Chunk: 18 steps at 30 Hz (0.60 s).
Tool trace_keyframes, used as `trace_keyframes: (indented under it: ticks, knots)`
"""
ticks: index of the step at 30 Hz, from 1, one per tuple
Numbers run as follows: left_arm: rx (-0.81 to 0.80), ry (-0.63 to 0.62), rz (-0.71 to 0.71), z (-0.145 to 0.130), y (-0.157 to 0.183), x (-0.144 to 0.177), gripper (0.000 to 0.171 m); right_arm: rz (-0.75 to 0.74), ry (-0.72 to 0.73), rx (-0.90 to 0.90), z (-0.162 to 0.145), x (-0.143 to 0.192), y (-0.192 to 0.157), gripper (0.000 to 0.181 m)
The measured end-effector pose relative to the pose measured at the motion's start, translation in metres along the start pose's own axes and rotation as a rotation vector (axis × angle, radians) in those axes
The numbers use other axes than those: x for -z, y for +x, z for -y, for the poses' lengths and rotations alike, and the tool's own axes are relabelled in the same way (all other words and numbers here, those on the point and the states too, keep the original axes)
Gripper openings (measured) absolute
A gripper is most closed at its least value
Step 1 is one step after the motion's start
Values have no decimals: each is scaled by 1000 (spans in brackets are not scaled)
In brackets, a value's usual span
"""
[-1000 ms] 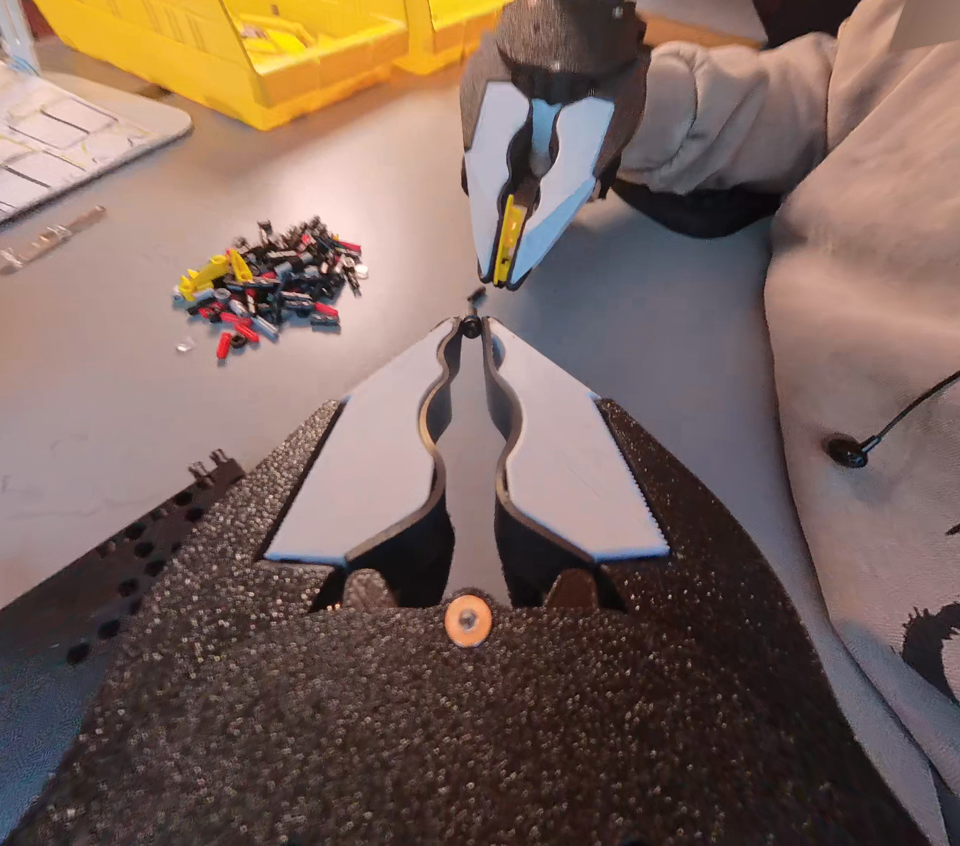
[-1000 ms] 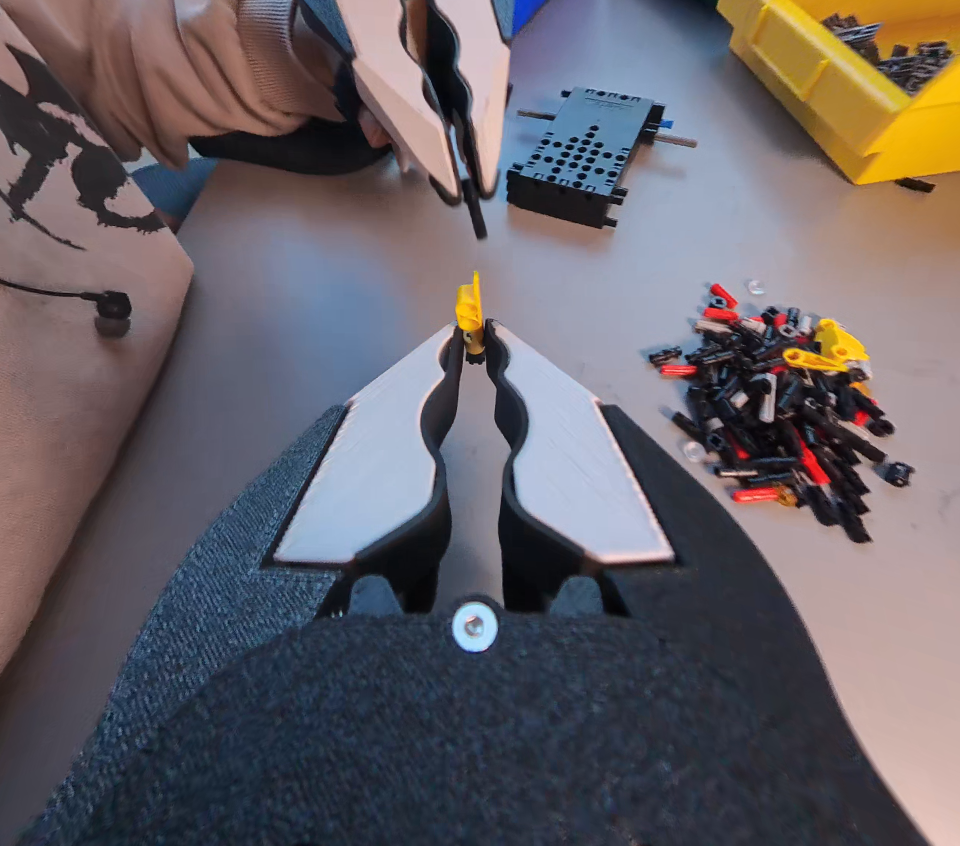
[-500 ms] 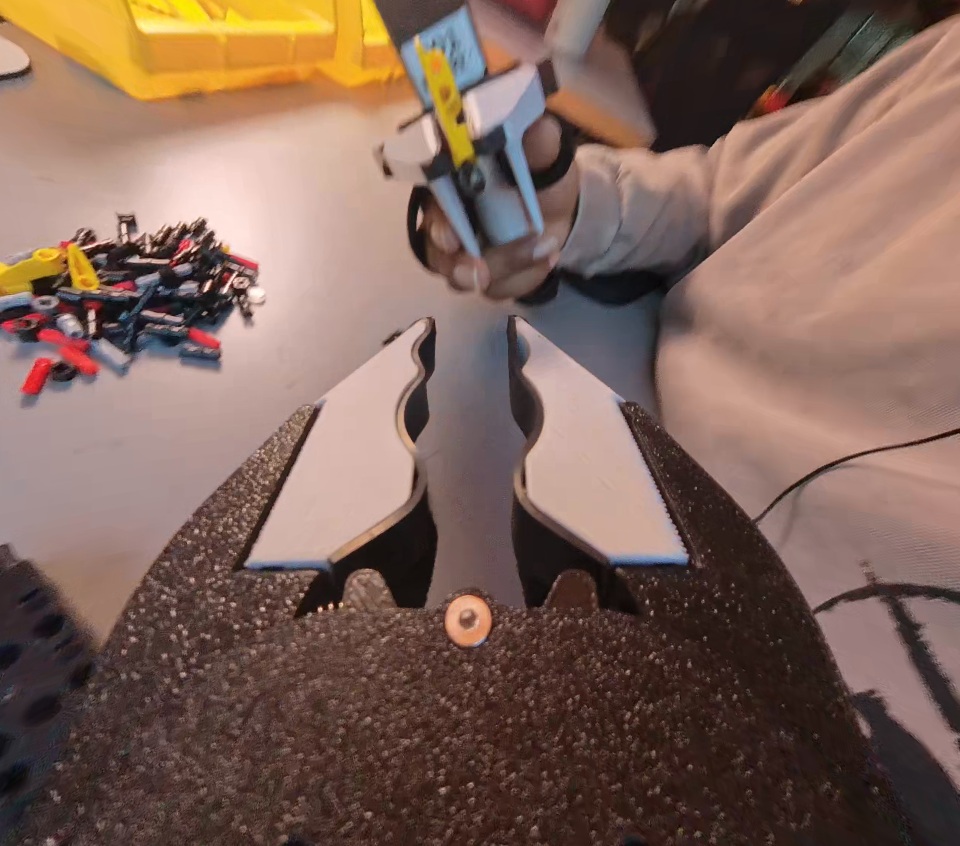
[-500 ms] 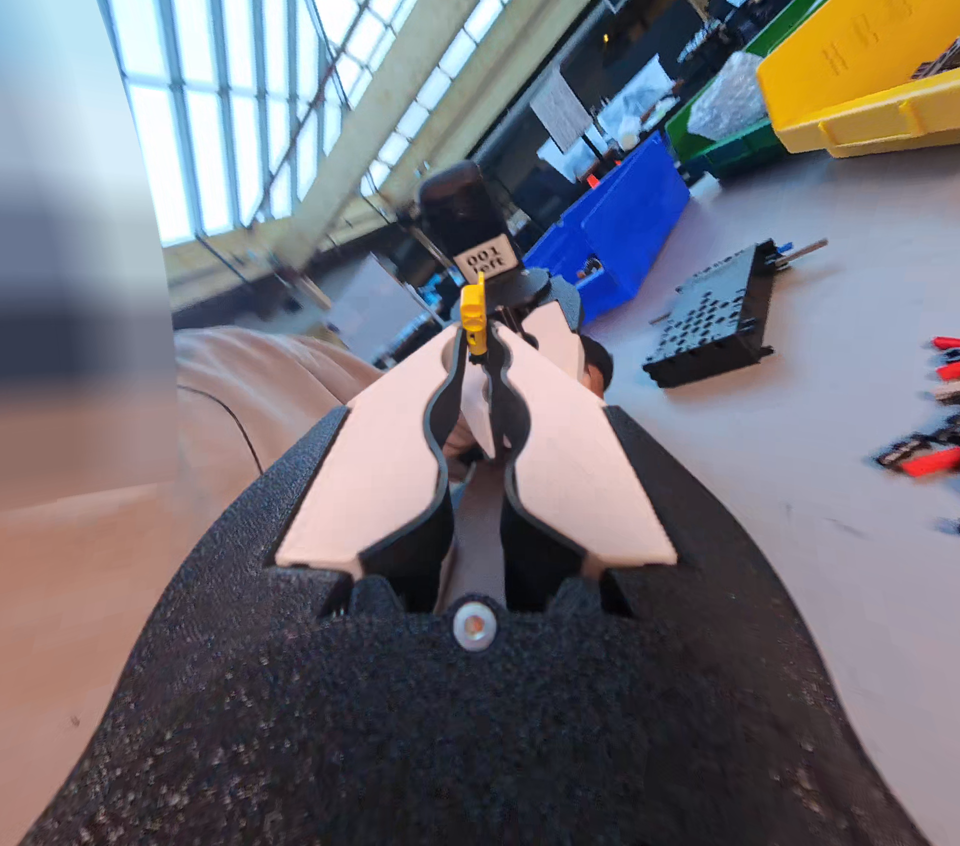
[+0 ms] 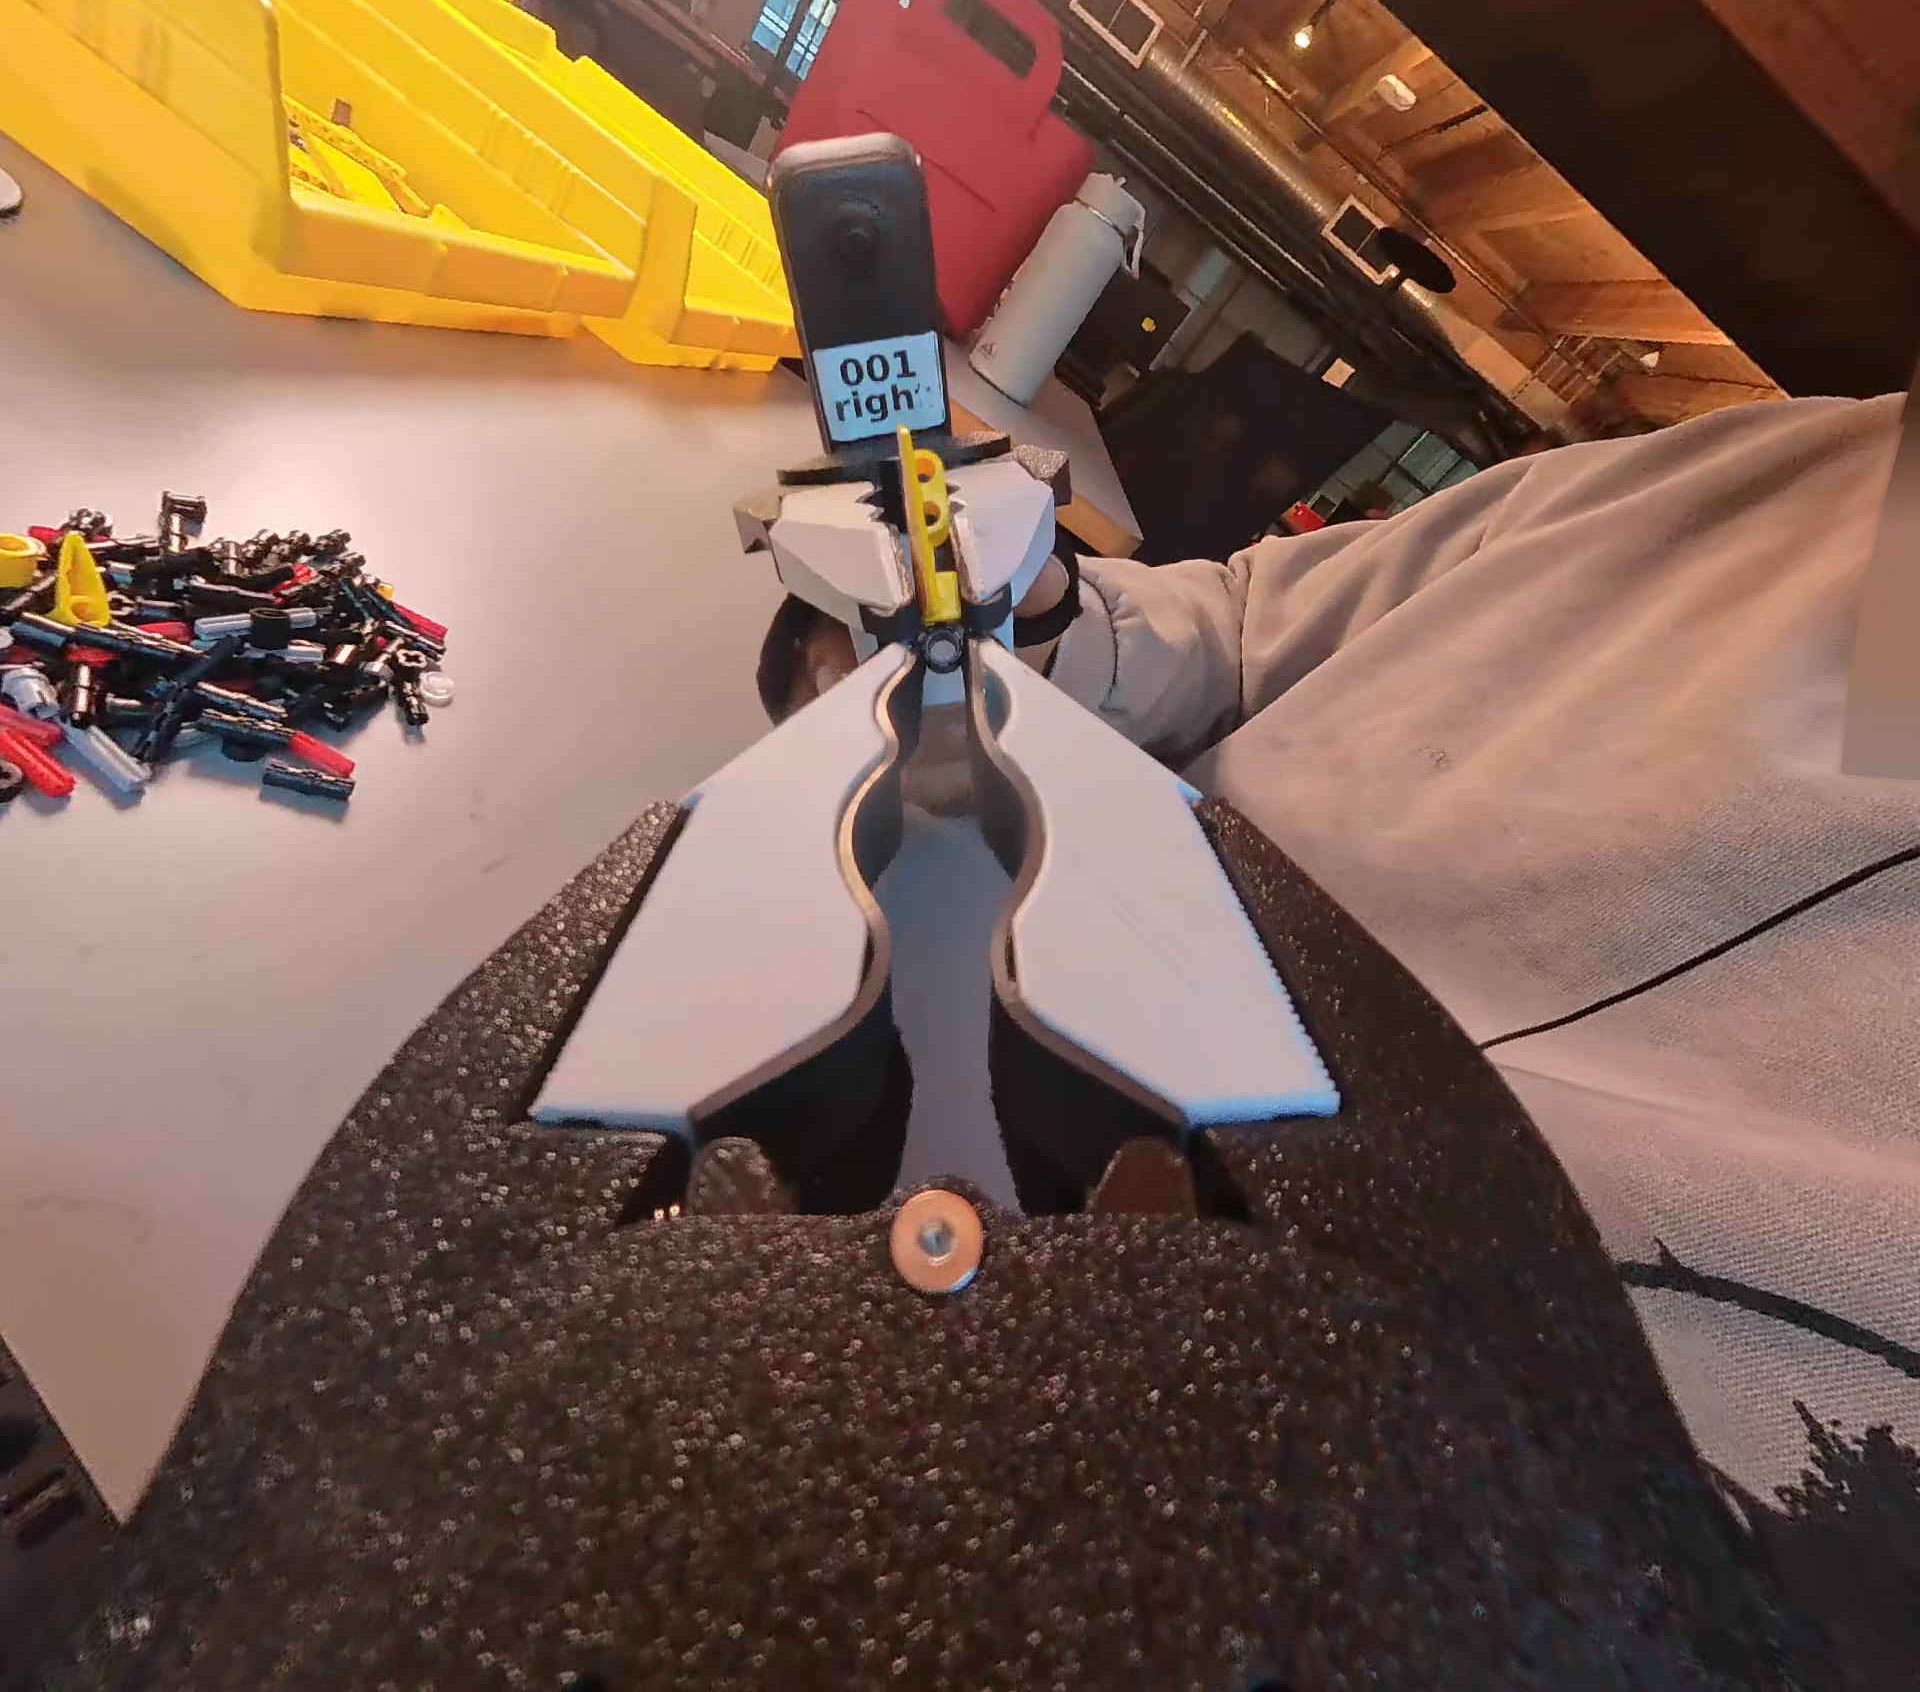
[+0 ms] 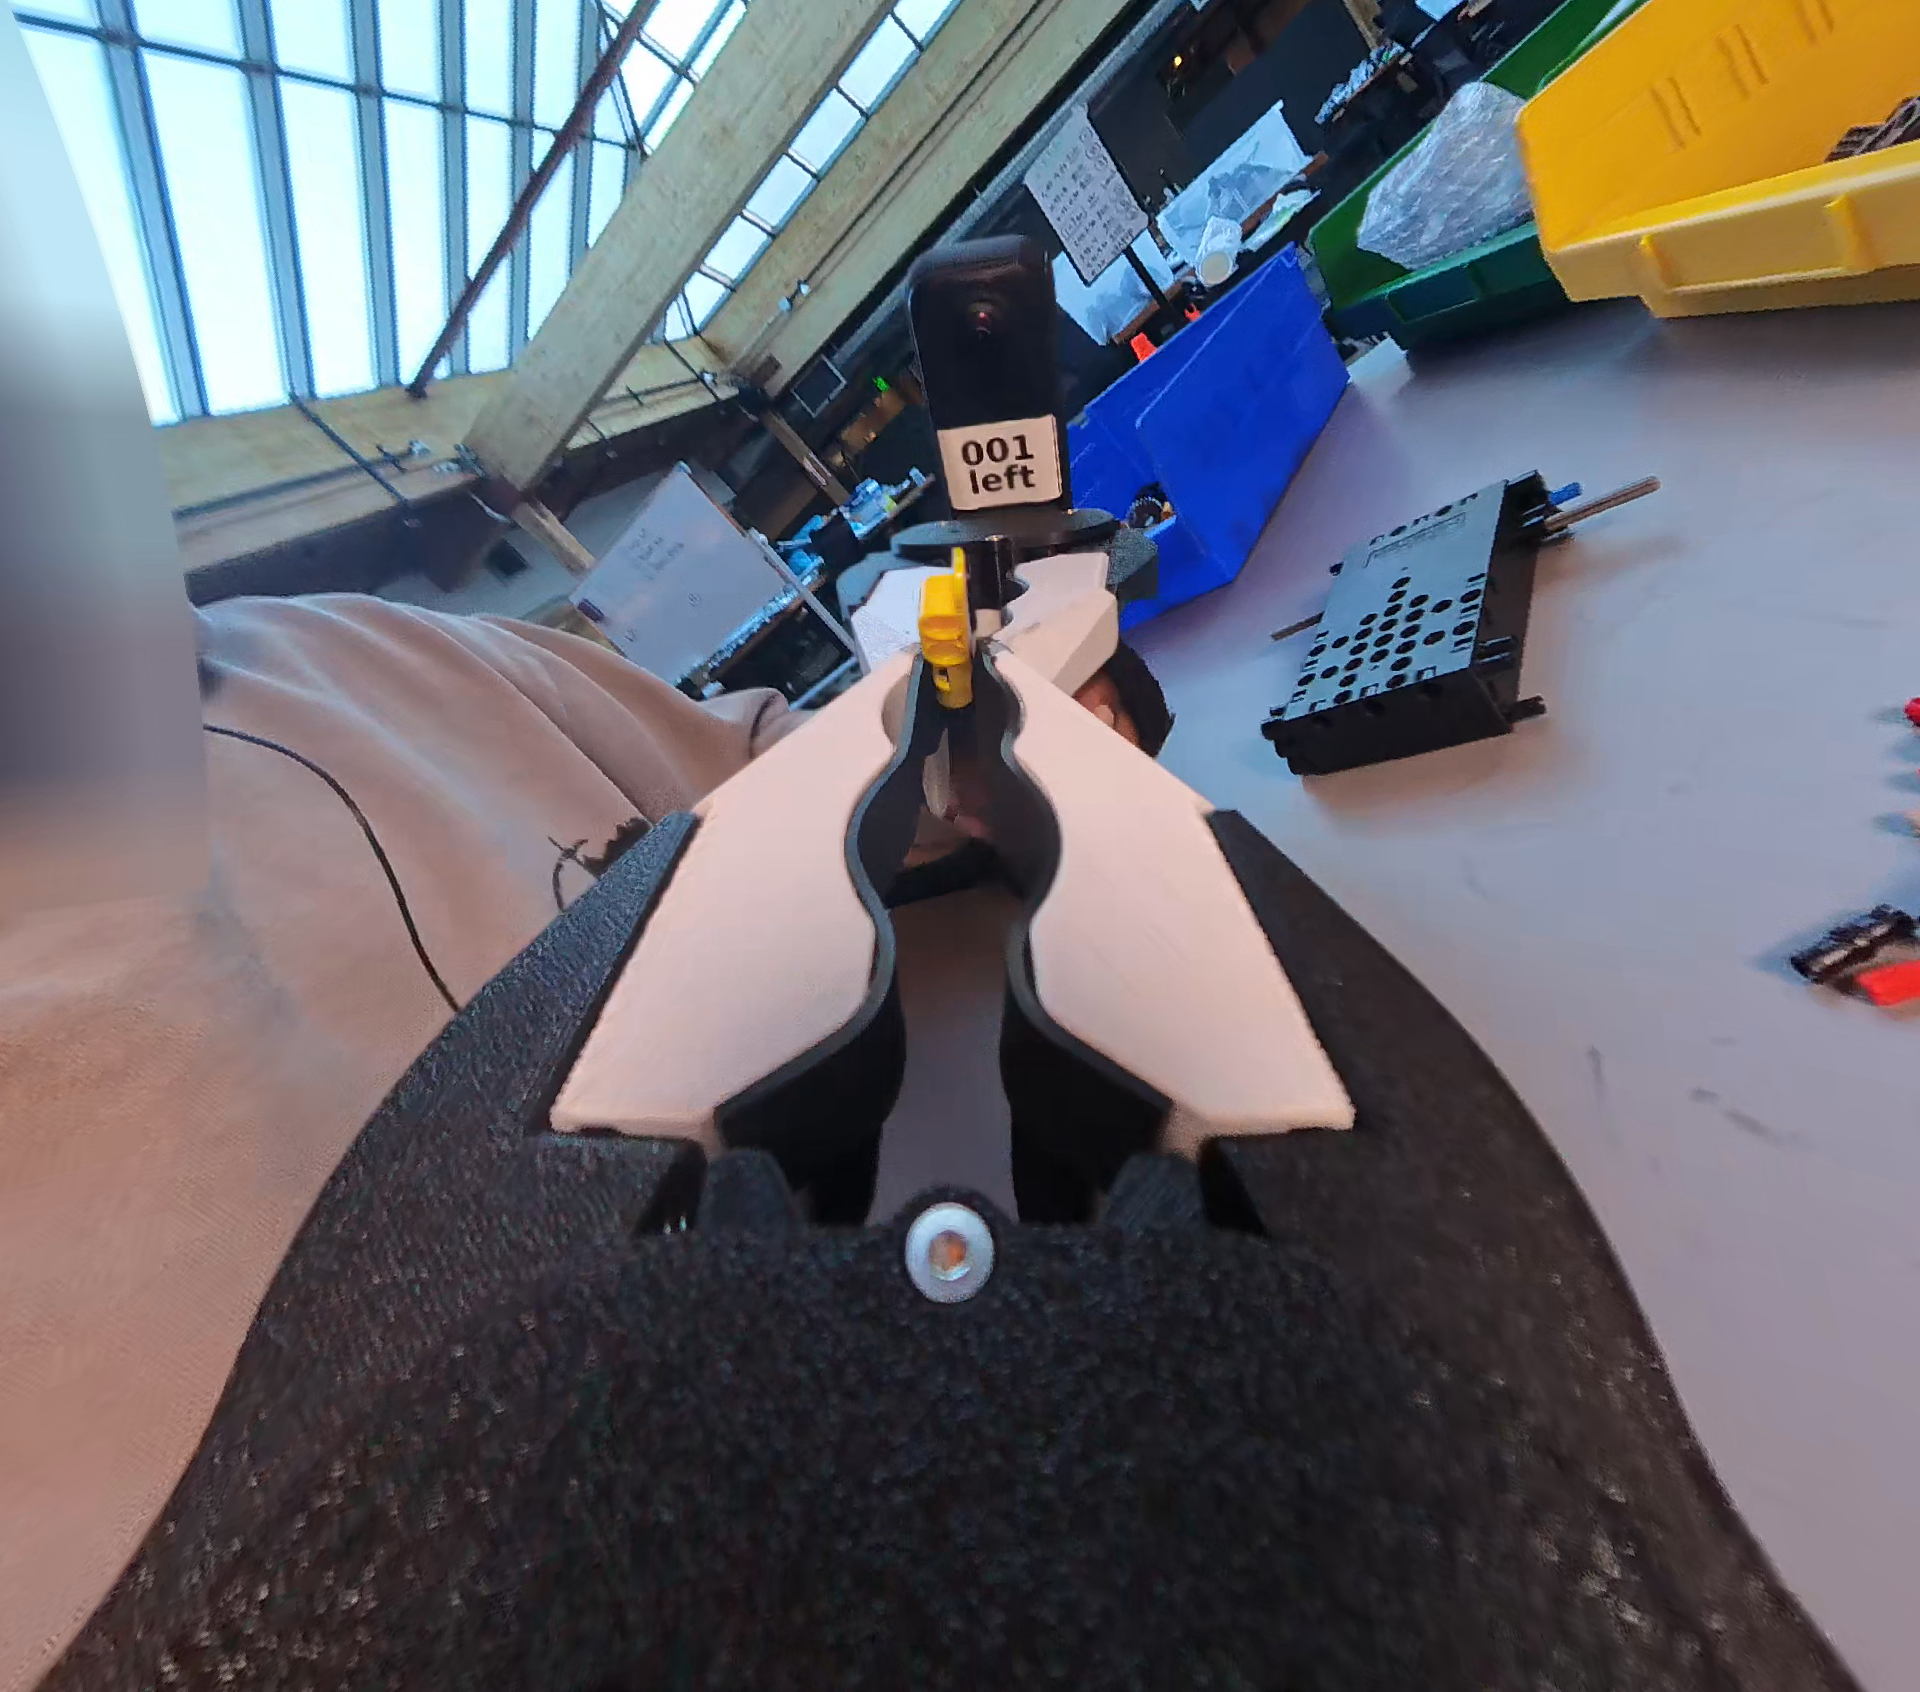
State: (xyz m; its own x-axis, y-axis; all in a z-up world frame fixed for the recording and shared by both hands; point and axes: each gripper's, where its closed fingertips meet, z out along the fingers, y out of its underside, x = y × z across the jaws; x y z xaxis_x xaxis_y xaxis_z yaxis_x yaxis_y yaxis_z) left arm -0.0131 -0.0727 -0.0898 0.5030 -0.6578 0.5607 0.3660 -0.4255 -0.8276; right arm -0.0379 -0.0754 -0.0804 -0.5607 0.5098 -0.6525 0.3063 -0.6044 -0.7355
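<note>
both grippers pinch: right gripper (image 6: pixel 943 674) a slim holed yellow piece (image 5: pixel 928 536), left gripper (image 5: pixel 942 651) a black connector (image 5: pixel 942 648).

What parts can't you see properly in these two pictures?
- Left wrist view: whether the black pin has entered the yellow piece; the left gripper tips cover it.
- Right wrist view: the black pin, behind the yellow piece.
- Right wrist view: the parts pile, cut by the right edge.
- Left wrist view: the yellow bins' contents, too small.
</note>
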Motion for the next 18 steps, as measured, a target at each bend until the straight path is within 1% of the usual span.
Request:
trace_keyframes:
  ticks: [2, 3, 4, 5, 6, 8, 11, 13, 18]
  knots:
    - [-16, -28, 2, -5, 1, 0, 6, -17, -39, 50, -4, 0, -1, 8]
    - [-22, -38, 7, -6, 1, 1, 6, -14, -48, 69, -5, 1, -3, 13]
    - [-24, -43, 10, -6, 1, 1, 6, -8, -46, 75, -4, 1, -5, 18]
    - [-26, -39, 8, -6, 2, 2, 6, -7, -45, 74, -3, 1, -6, 18]
    - [-27, -41, -1, -6, 4, 1, 6, -15, -46, 82, -2, 2, -5, 7]
    - [-44, -40, 2, -5, 6, 1, 6, -23, -37, 120, -1, 3, -5, 6]
    - [-52, 3, 6, 4, 8, 4, 5, -27, 5, 134, 6, 3, -8, 5]
    - [-76, 10, 25, 6, 7, 4, 5, -39, -3, 161, 8, 4, -8, 5]
    - [-103, -19, 26, 3, 9, 2, 5, -29, -53, 200, 6, 8, -11, 5]
